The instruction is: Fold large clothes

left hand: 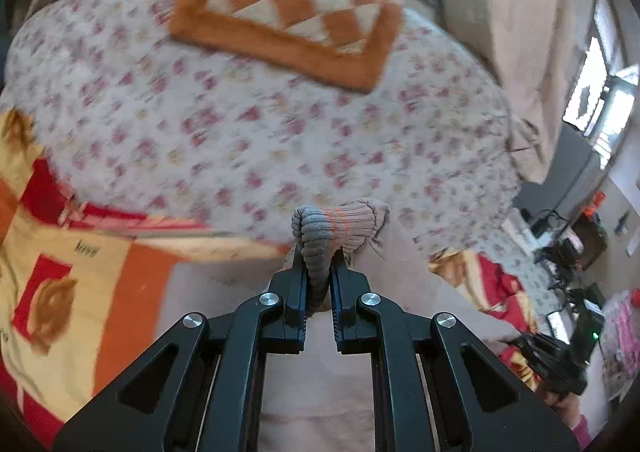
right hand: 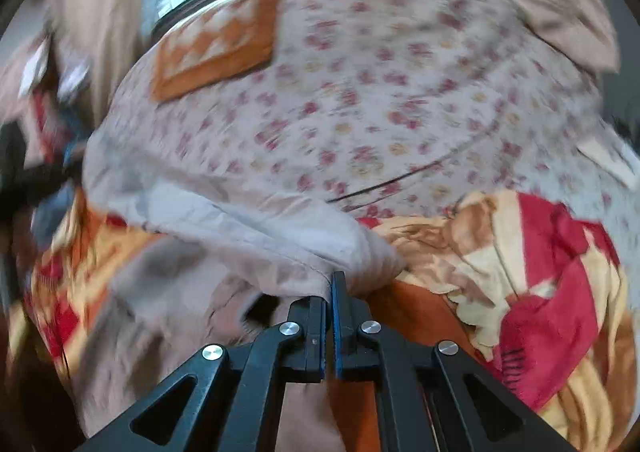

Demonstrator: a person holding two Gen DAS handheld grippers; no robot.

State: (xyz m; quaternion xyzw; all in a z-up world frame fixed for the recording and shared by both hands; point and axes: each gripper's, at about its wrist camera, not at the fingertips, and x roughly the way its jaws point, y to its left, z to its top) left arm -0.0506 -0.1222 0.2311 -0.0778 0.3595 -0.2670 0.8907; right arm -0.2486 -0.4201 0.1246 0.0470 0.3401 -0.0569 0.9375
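A large beige-pink garment [left hand: 320, 372] hangs from my left gripper [left hand: 319, 256], which is shut on its ribbed grey and orange-striped cuff [left hand: 320, 236]. In the right wrist view the same pale garment [right hand: 256, 228] is bunched in front of my right gripper [right hand: 333, 280], which is shut on a fold of its fabric. Both grippers hold the garment above the bed. The rest of the garment drapes down out of sight under the fingers.
The bed has a floral sheet [left hand: 260, 124] with an orange and white checked cushion [left hand: 288, 12] at the far side. A red, orange and yellow blanket [right hand: 540, 284] lies near me. Beige curtains [left hand: 520, 32] and a window are behind; cluttered equipment [left hand: 568, 252] stands right.
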